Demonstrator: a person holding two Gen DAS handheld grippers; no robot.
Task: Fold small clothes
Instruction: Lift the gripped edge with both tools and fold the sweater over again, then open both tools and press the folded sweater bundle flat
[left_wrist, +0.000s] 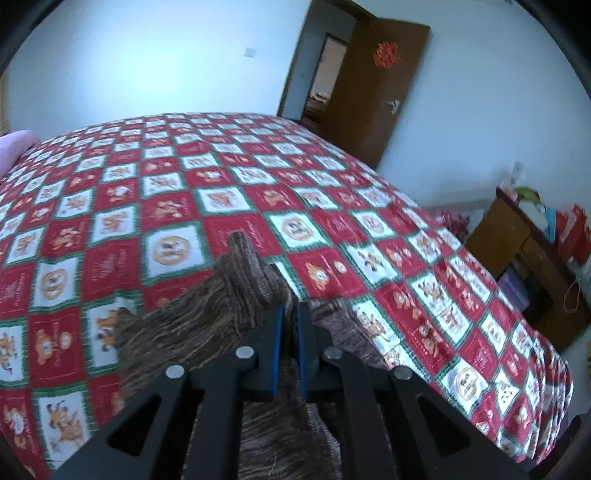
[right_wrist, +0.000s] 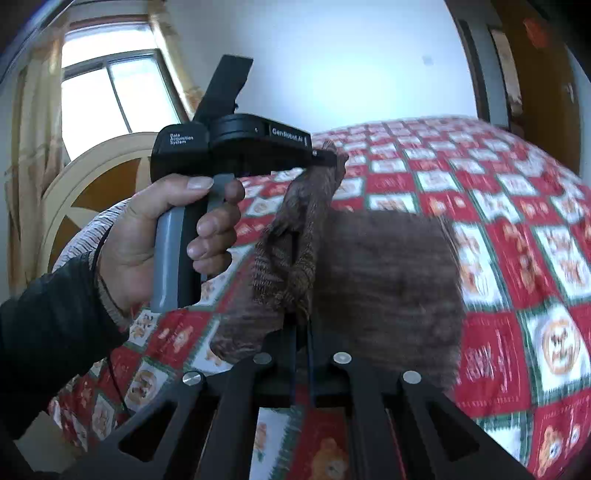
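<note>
Hanging between the two grippers, a brown knitted garment (right_wrist: 388, 280) is lifted above a bed covered with a red, white and green checked bedspread (left_wrist: 147, 192). In the left wrist view, the left gripper (left_wrist: 290, 314) has its blue-lined fingers drawn close together with a fold of the brown knit pinched between them; the cloth bunches up past the fingertips and drapes down on both sides. In the right wrist view, the right gripper (right_wrist: 303, 332) also has its fingers narrow, clamped on the lower edge of the same garment, which hangs as a blurred brown sheet just ahead. The same view shows the person's left hand (right_wrist: 159, 229) wrapped around the grey handle of the other gripper, whose tip holds the garment's upper corner. A wooden door (left_wrist: 373, 96) stands open beyond the bed, and a window (right_wrist: 110, 92) shows behind the hand.
</note>
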